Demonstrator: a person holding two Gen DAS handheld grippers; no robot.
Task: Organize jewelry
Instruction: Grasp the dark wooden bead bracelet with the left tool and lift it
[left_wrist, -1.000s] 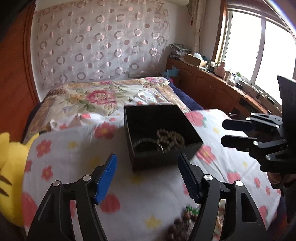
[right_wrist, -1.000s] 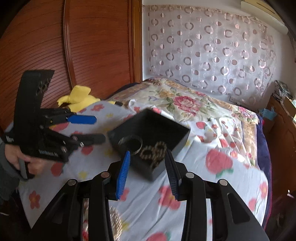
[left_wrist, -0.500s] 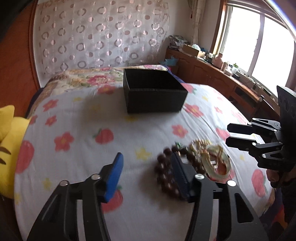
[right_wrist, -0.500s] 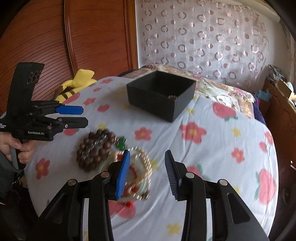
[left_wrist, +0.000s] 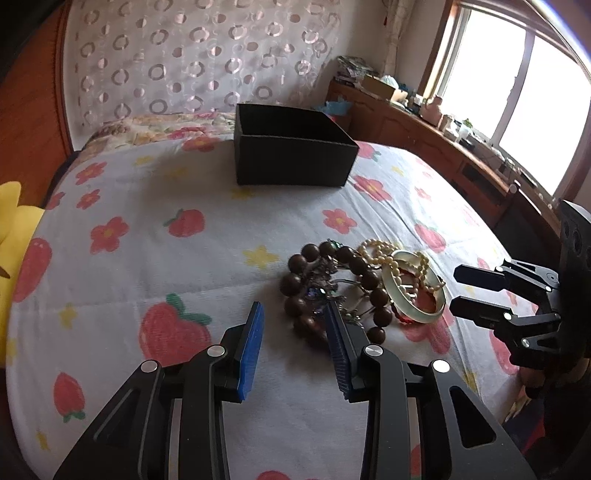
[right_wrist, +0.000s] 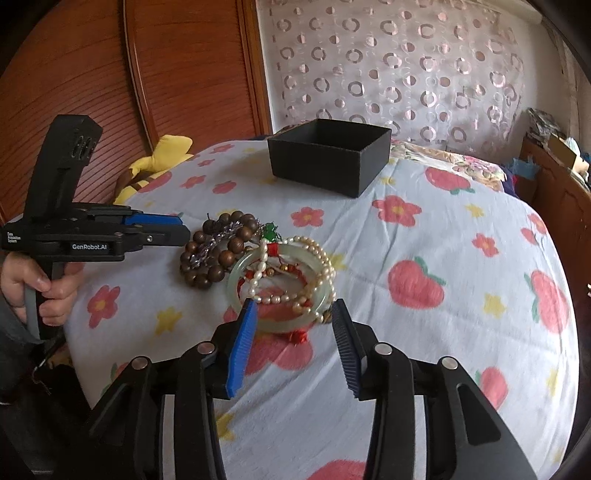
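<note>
A pile of jewelry lies on the flowered bedspread: a brown wooden bead bracelet (left_wrist: 310, 253) (right_wrist: 216, 273), a pale jade bangle (left_wrist: 417, 315) (right_wrist: 291, 322) and a pearl strand (left_wrist: 380, 248) (right_wrist: 317, 251) draped over it. My left gripper (left_wrist: 293, 308) (right_wrist: 183, 230) is closing, its blue pads at the near edge of the brown beads but not pressing them. My right gripper (right_wrist: 294, 304) (left_wrist: 455, 290) is opening, with the bangle's near rim just in front of its tips. A black open box (left_wrist: 291, 162) (right_wrist: 328, 158) stands farther back; its inside is hidden.
A yellow plush toy (left_wrist: 11, 229) (right_wrist: 162, 155) lies at the bed's left edge by the wooden headboard (right_wrist: 184, 66). A wooden cabinet (left_wrist: 461, 158) with clutter runs under the window on the right. A hand (right_wrist: 55, 291) holds the left gripper's handle.
Both grippers have pulled back from above the black box and come down to the jewelry pile. The left jaws have narrowed a good deal; the right jaws look slightly wider.
</note>
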